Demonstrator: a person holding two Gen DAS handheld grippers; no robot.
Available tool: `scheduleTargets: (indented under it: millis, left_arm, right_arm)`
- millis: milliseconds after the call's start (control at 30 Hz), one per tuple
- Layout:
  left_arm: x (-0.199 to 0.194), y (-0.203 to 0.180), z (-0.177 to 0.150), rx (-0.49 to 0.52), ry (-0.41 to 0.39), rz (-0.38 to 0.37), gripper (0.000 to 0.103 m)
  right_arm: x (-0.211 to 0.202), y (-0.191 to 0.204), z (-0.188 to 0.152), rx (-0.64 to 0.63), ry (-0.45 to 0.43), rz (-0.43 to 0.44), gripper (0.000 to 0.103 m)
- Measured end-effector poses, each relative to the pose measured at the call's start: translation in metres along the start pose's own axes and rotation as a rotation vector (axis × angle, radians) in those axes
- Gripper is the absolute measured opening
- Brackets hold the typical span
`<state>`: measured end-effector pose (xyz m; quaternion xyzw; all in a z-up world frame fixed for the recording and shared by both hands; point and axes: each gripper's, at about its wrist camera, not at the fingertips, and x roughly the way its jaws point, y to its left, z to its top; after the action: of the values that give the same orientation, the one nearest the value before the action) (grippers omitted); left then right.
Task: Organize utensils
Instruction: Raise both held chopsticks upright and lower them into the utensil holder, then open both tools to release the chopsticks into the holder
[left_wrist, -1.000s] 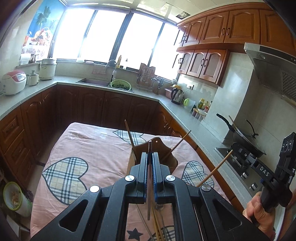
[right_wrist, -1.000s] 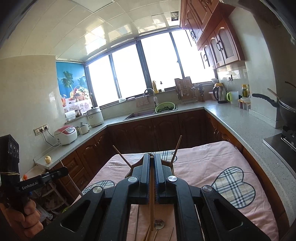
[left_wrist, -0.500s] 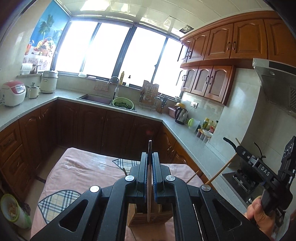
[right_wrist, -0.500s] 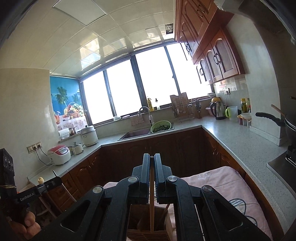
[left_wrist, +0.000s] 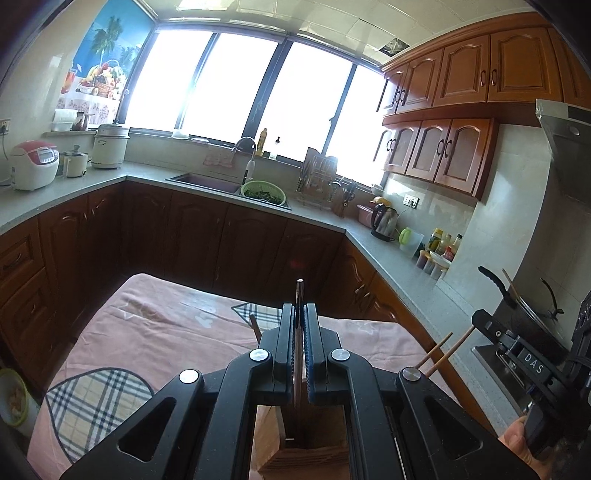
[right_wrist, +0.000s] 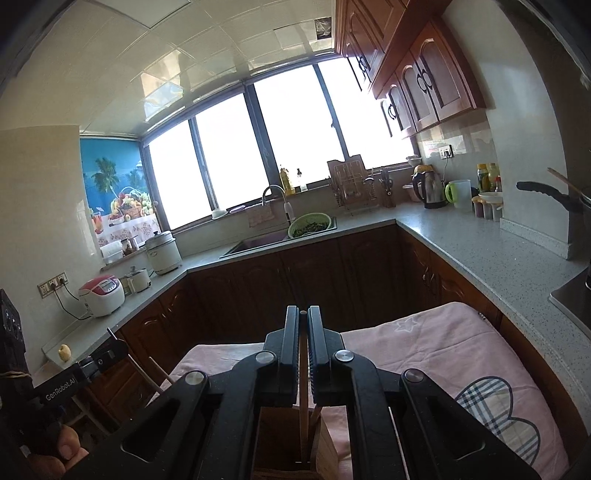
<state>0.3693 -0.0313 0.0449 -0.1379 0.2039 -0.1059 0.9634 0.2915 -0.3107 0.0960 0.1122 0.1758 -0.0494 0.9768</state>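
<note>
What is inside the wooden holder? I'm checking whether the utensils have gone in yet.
In the wooden holder, the lower end of the chopstick held by the right tongs reaches inside, beside another stick. The holder's bottom is hidden by the tongs.

Ahead of me at twelve o'clock a wide window (left_wrist: 240, 85) glares white above the sink (left_wrist: 207, 183) and its curved faucet (left_wrist: 246, 146). A green colander of greens (left_wrist: 263, 192) sits at the sink's right edge, with a dish rack (left_wrist: 317, 177) just beyond it at one o'clock. At ten o'clock I see a red-and-white rice cooker (left_wrist: 34, 164) on the grey countertop (left_wrist: 388, 251), a white pot (left_wrist: 110, 146) near it. A steel kettle (left_wrist: 385, 221) and a green-handled jug (left_wrist: 410, 242) stand at two o'clock under the wooden wall cabinets (left_wrist: 461, 110). A tropical fruit poster (right_wrist: 118, 192) hangs left of the window. Below me lies a pink tablecloth with plaid hearts (right_wrist: 461, 354).
</note>
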Motion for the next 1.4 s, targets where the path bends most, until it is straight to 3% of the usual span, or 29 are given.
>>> scheduleTargets:
  millis: [300, 733, 900, 933, 1000, 1033, 1067, 1100, 1167, 1267, 1400]
  left_arm:
    - [0.039, 0.005, -0.016, -0.025, 0.059, 0.027, 0.003]
    - [0.058, 0.012, -0.002, -0.037, 0.098, 0.037, 0.005]
    - [0.049, 0.022, -0.003, -0.051, 0.111, 0.029, 0.017]
    - [0.047, 0.022, -0.003, -0.052, 0.11, 0.031, 0.019]
    - [0.042, 0.022, -0.003, -0.052, 0.104, 0.031, 0.021]
    - [0.04, 0.022, -0.003, -0.051, 0.104, 0.032, 0.022]
    - [0.037, 0.022, -0.005, -0.052, 0.106, 0.032, 0.028]
    - [0.034, 0.022, -0.006, -0.054, 0.107, 0.031, 0.039]
    - [0.026, 0.022, -0.008, -0.058, 0.104, 0.032, 0.053]
    - [0.011, 0.025, -0.013, -0.064, 0.104, 0.041, 0.074]
    - [-0.014, 0.03, -0.026, -0.073, 0.117, 0.056, 0.077]
  right_arm:
    - [0.015, -0.021, -0.028, 0.068, 0.028, -0.021, 0.004]
    - [0.02, -0.019, -0.024, 0.059, 0.041, -0.022, 0.007]
    - [0.02, -0.017, -0.023, 0.054, 0.054, -0.023, 0.011]
    - [0.019, -0.017, -0.022, 0.057, 0.052, -0.024, 0.016]
    - [0.015, -0.019, -0.021, 0.07, 0.045, -0.019, 0.039]
    - [0.013, -0.019, -0.021, 0.073, 0.038, -0.018, 0.055]
    - [0.01, -0.019, -0.02, 0.075, 0.029, -0.021, 0.061]
    - [0.007, -0.019, -0.02, 0.076, 0.021, -0.021, 0.062]
    - [0.002, -0.019, -0.018, 0.085, 0.016, -0.01, 0.077]
    - [-0.008, -0.02, -0.02, 0.093, 0.003, 0.003, 0.09]
    - [-0.025, -0.021, -0.03, 0.102, 0.011, 0.016, 0.094]
